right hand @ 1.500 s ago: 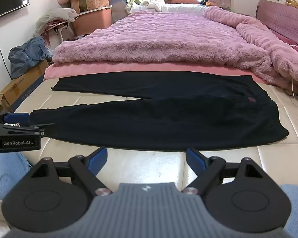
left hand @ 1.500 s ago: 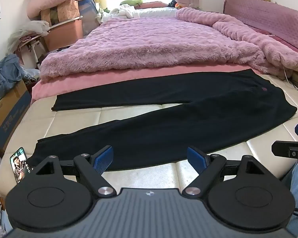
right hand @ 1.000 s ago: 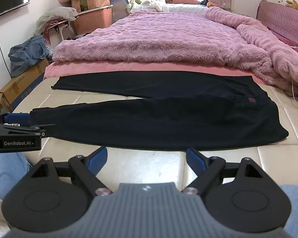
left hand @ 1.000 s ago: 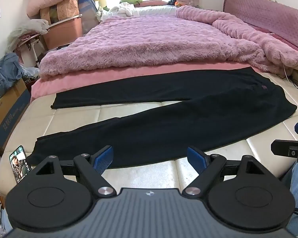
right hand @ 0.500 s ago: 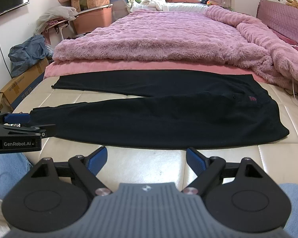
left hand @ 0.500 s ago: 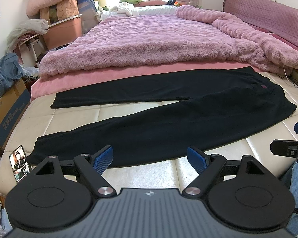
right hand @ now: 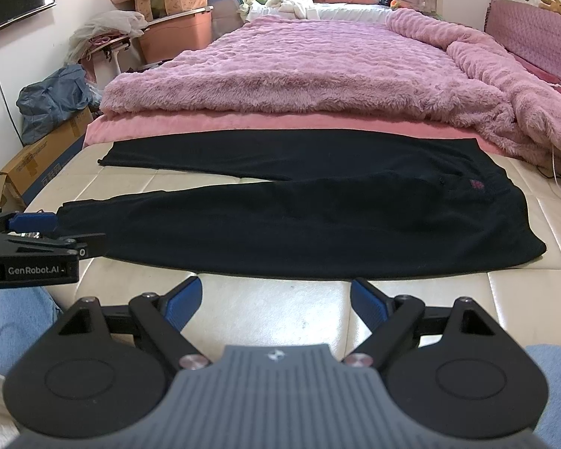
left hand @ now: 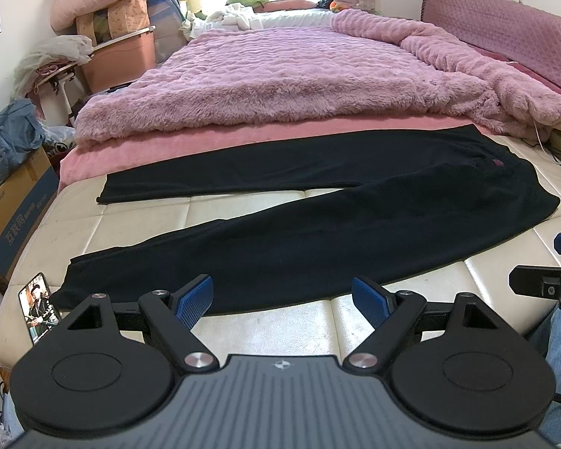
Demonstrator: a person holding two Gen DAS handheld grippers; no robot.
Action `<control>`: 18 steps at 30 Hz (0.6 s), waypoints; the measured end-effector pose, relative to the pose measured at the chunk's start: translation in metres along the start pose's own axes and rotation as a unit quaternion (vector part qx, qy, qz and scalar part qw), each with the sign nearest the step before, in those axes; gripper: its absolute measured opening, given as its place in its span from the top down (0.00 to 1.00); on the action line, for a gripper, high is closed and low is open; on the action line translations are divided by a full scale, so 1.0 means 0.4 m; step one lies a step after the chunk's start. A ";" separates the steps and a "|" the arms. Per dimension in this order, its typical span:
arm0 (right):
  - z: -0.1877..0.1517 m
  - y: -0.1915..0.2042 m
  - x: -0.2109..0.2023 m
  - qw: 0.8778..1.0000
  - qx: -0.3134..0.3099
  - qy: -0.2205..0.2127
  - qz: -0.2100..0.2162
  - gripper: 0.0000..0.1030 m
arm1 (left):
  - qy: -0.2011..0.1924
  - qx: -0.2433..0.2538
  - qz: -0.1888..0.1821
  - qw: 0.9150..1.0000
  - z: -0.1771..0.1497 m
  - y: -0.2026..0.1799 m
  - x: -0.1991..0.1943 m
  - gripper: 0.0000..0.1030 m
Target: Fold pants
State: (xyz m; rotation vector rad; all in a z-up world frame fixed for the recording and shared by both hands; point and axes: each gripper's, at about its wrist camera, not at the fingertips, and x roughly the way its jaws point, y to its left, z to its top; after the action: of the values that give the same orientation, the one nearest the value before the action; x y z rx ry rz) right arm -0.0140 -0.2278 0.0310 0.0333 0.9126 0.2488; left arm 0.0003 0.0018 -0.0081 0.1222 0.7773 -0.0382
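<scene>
Black pants (left hand: 318,232) lie flat and spread on the cream mattress (left hand: 265,321), waist to the right, two legs splayed to the left; they also show in the right wrist view (right hand: 299,220). My left gripper (left hand: 282,301) is open and empty, just short of the near leg's edge. My right gripper (right hand: 276,301) is open and empty, above bare mattress near the pants' front edge. Each gripper shows in the other's view: the right one (left hand: 553,262) at the right edge, the left one (right hand: 37,239) at the left by the leg cuff.
A fluffy pink blanket (left hand: 299,82) covers the bed behind the pants. A phone (left hand: 37,307) lies at the mattress's left corner. A cardboard box (left hand: 15,202), bags and a storage bin (left hand: 119,56) stand left of the bed. White cables (left hand: 557,149) lie at the right.
Both grippers have stayed almost still and open. The pants have not moved.
</scene>
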 end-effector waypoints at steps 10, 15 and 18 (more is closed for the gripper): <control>0.000 0.000 0.000 1.000 -0.001 0.001 0.001 0.20 | 0.000 -0.001 0.000 1.000 0.001 -0.001 0.000 0.05; 0.000 0.000 0.000 1.000 0.000 0.001 0.000 0.20 | 0.000 -0.001 0.000 1.000 0.001 -0.001 0.000 0.05; -0.002 0.006 0.003 1.000 -0.002 0.002 0.001 0.20 | 0.000 0.000 0.001 1.000 0.001 -0.002 0.000 0.05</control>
State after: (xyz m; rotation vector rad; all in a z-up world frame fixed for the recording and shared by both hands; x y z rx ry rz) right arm -0.0144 -0.2253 0.0299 0.0305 0.9152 0.2523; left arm 0.0005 0.0011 -0.0078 0.1223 0.7777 -0.0369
